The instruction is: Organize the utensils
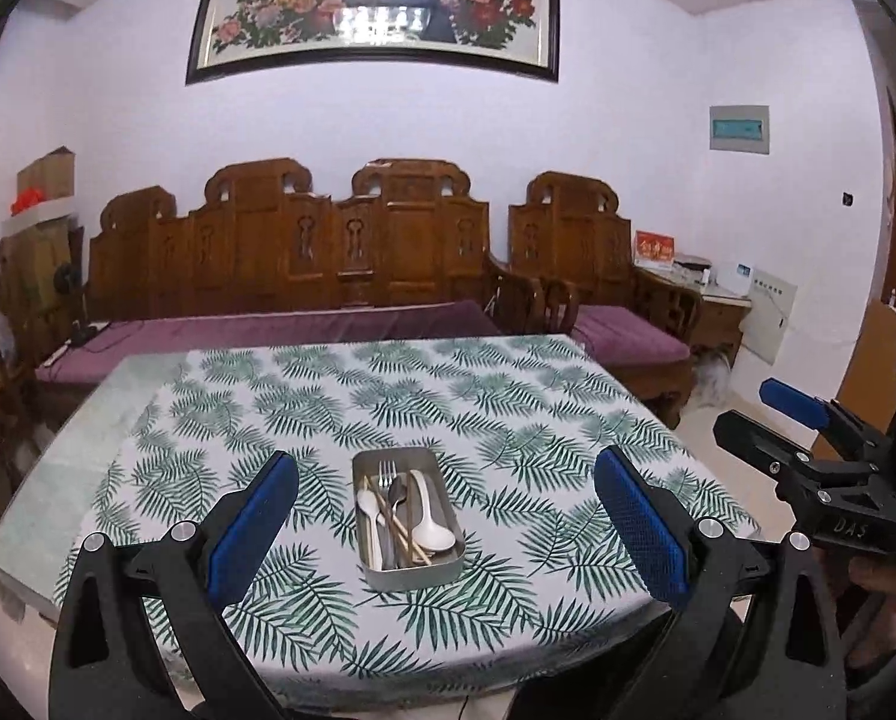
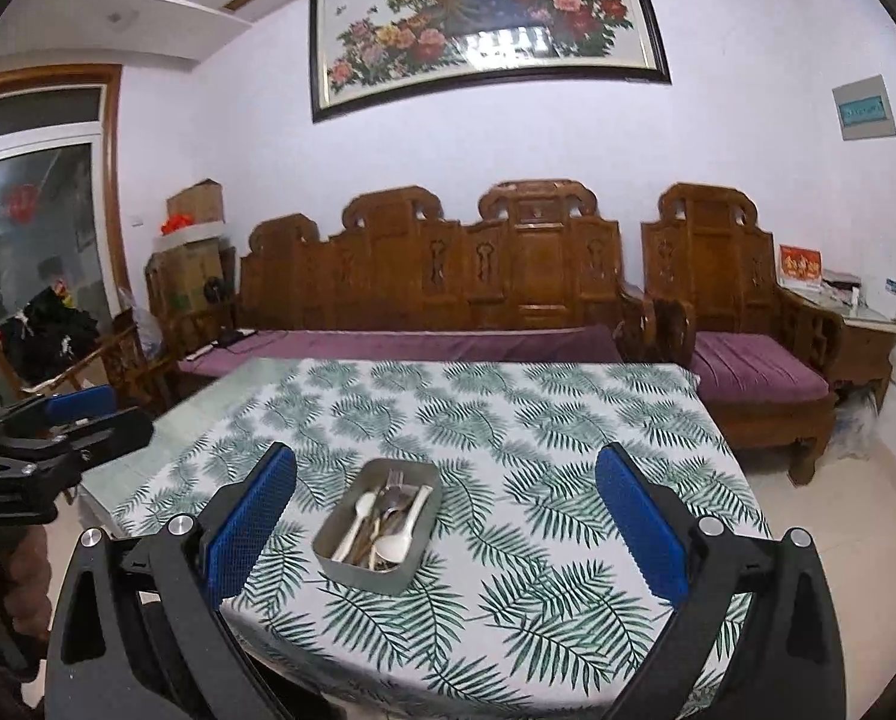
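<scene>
While hovering above desk (image 1: 220,396): left gripper (image 1: 445,531) and right gripper (image 2: 445,525), jaws spread wide, nothing held.
Metal tray (image 1: 442,573) near desk's front edge, holding fork (image 1: 386,471), spoons (image 1: 433,510), chopsticks (image 1: 395,525).

One metal tray (image 1: 448,564); two white spoons (image 1: 433,519); one fork (image 1: 386,474); one steel spoon (image 1: 397,495).

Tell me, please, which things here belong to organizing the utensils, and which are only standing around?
Belong to the job:
- metal tray
- white spoons, fork, chopsticks inside it
- left gripper, right gripper, both open

Only standing around:
- wooden sofa
- flower painting
- cardboard boxes
</scene>
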`<action>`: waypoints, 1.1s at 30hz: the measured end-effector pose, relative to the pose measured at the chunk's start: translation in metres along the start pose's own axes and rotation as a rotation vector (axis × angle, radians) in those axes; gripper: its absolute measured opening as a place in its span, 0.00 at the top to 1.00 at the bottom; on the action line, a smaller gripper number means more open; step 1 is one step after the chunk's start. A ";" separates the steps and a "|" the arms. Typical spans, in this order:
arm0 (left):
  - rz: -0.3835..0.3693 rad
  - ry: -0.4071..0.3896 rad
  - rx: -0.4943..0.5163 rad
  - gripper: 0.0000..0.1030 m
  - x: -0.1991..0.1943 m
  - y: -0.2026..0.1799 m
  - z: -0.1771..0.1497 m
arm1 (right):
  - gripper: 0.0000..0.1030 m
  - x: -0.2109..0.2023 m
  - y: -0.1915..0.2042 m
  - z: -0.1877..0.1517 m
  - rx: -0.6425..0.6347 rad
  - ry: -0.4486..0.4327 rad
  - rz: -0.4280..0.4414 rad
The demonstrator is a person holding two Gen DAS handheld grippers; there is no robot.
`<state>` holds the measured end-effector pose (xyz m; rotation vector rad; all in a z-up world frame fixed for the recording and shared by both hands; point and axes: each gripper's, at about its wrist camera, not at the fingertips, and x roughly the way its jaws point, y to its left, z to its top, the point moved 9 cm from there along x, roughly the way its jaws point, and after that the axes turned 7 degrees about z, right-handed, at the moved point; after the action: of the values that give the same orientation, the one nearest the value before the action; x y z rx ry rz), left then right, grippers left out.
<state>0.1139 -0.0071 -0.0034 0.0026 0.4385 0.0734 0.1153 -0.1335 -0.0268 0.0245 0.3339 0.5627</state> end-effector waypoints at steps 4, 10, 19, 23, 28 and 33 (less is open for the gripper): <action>0.000 -0.031 0.012 0.08 -0.013 -0.004 0.004 | 0.03 -0.007 0.009 0.006 -0.009 -0.015 0.014; 0.008 -0.057 0.027 0.08 -0.022 -0.007 0.008 | 0.03 -0.010 0.012 0.008 -0.016 -0.020 0.015; 0.009 -0.058 0.017 0.08 -0.023 -0.006 0.008 | 0.03 -0.010 0.012 0.008 -0.015 -0.021 0.015; 0.009 -0.058 0.016 0.08 -0.023 -0.005 0.008 | 0.03 -0.010 0.012 0.008 -0.014 -0.020 0.016; 0.012 -0.059 0.020 0.08 -0.022 -0.005 0.008 | 0.03 -0.010 0.012 0.008 -0.017 -0.021 0.015; 0.020 -0.062 0.023 0.08 -0.023 -0.004 0.008 | 0.03 -0.011 0.013 0.008 -0.012 -0.020 0.019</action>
<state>0.0964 -0.0124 0.0134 0.0323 0.3776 0.0879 0.1023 -0.1277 -0.0146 0.0218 0.3109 0.5832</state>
